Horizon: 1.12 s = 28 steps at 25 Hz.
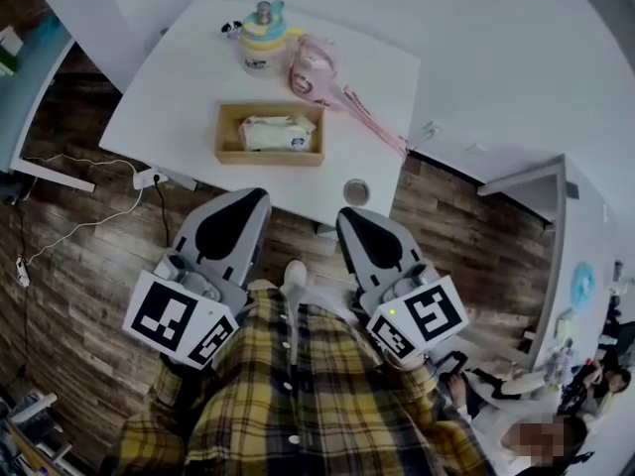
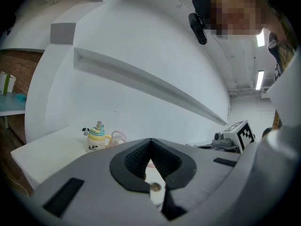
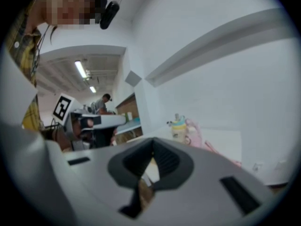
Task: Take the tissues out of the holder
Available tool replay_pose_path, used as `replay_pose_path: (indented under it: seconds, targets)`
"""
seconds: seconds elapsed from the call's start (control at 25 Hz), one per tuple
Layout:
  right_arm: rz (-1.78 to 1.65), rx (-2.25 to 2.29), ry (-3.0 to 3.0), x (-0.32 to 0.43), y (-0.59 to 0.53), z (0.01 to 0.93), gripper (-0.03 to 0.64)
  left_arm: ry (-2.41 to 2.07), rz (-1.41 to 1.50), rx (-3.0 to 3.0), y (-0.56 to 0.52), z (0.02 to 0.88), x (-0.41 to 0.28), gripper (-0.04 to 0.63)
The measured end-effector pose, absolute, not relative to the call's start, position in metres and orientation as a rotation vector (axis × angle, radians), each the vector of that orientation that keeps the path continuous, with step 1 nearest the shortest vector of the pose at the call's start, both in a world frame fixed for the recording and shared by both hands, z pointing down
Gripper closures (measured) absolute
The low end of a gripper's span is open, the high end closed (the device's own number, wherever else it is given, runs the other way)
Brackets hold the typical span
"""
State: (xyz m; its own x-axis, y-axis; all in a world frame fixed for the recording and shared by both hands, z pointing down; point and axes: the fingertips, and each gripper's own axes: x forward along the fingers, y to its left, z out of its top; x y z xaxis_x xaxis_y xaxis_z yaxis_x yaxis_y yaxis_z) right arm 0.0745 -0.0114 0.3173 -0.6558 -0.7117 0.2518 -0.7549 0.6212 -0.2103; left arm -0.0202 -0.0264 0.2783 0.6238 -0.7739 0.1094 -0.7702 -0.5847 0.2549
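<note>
A white pack of tissues (image 1: pixel 270 132) lies flat inside a shallow wooden holder (image 1: pixel 228 155) on the white table (image 1: pixel 164 107). Both grippers hover short of the table's near edge, over the wooden floor and well apart from the holder. My left gripper (image 1: pixel 260 194) points at the holder's near left side, its jaws shut with nothing between them. My right gripper (image 1: pixel 344 213) sits a little further back and to the right, also shut and empty. In the left gripper view, the left gripper (image 2: pixel 150 140) has its dark pads meeting. The right gripper view shows the right gripper (image 3: pixel 153 140) closed the same way.
A yellow and blue lidded cup (image 1: pixel 261 38) and a pink pouch with a strap (image 1: pixel 316 72) stand behind the holder. A small round metal piece (image 1: pixel 355 191) sits at the table's near edge. Cables (image 1: pixel 89 191) trail on the floor at left.
</note>
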Motion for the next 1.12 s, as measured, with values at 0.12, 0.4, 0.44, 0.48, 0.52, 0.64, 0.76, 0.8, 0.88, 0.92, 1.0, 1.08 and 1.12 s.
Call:
replay_pose_path:
  seconds: [0.12,0.4,0.44,0.48,0.52,0.64,0.76,0.8,0.88,0.92,1.0,1.08,1.12]
  targets:
    - [0.456,1.198,-2.708,0.074,-0.023,0.32,0.604,-1.277,-0.018,2.558,-0.038,0.281,-0.019,0.591]
    - [0.482,1.189,-2.692,0.067,-0.055,0.325,0.604,-1.266,-0.002,2.542,-0.074,0.286,-0.027,0.591]
    - [0.49,1.197,-2.686,0.065,-0.061,0.326,0.604,-1.256,0.007,2.546,-0.08,0.287,-0.029,0.591]
    - [0.497,1.21,-2.68,0.063,-0.068,0.328,0.604,-1.243,0.016,2.55,-0.087,0.288,-0.031,0.591]
    - [0.505,1.227,-2.673,0.06,-0.076,0.33,0.604,-1.226,0.027,2.557,-0.094,0.289,-0.034,0.591]
    - [0.522,1.298,-2.65,0.053,-0.102,0.332,0.604,-1.162,0.064,2.587,-0.117,0.291,-0.043,0.591]
    - [0.539,1.369,-2.624,0.042,-0.128,0.332,0.604,-1.094,0.1,2.612,-0.146,0.294,-0.054,0.591]
    - [0.549,1.39,-2.613,0.038,-0.135,0.333,0.604,-1.07,0.113,2.623,-0.155,0.294,-0.058,0.591]
    - [0.568,1.419,-2.588,0.03,-0.149,0.336,0.604,-1.026,0.14,2.642,-0.173,0.297,-0.065,0.591]
    - [0.577,1.429,-2.574,0.026,-0.156,0.338,0.604,-1.008,0.149,2.647,-0.182,0.299,-0.07,0.591]
    - [0.592,1.453,-2.544,0.02,-0.168,0.342,0.604,-0.976,0.16,2.65,-0.2,0.301,-0.081,0.591]
    - [0.607,1.48,-2.507,0.015,-0.179,0.347,0.604,-0.941,0.174,2.653,-0.215,0.304,-0.091,0.591]
    - [0.615,1.497,-2.486,0.014,-0.183,0.35,0.604,-0.919,0.19,2.659,-0.221,0.307,-0.094,0.591]
